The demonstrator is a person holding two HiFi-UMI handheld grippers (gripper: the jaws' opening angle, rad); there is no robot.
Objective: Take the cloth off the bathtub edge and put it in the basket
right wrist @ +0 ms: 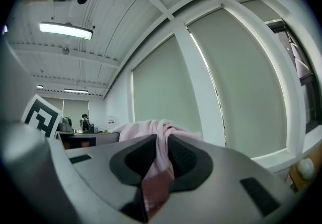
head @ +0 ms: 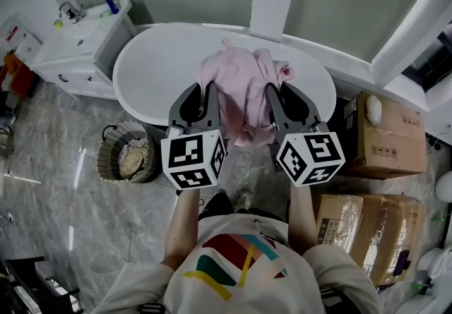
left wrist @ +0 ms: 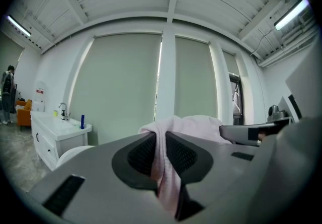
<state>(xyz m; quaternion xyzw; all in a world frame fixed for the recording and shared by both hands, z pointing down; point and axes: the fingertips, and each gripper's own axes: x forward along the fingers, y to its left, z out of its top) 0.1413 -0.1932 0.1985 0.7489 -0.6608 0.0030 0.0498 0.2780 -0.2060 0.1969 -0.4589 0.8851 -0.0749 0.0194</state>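
A pink cloth [head: 236, 90] hangs lifted in front of the white bathtub [head: 152, 69], stretched between both grippers. My left gripper [head: 209, 88] is shut on its left side; in the left gripper view pink fabric [left wrist: 163, 160] is pinched between the dark pads. My right gripper [head: 272, 92] is shut on the cloth's right side, with fabric [right wrist: 160, 160] squeezed between its pads. A round woven basket [head: 129, 152] with some laundry inside stands on the floor to the left, below the tub.
A white sink cabinet [head: 81, 44] stands at the far left. Cardboard boxes [head: 385, 136] are stacked at the right, beside the tub. Grey marble floor [head: 78, 235] lies around the basket. A person stands far off at the left edge of the left gripper view.
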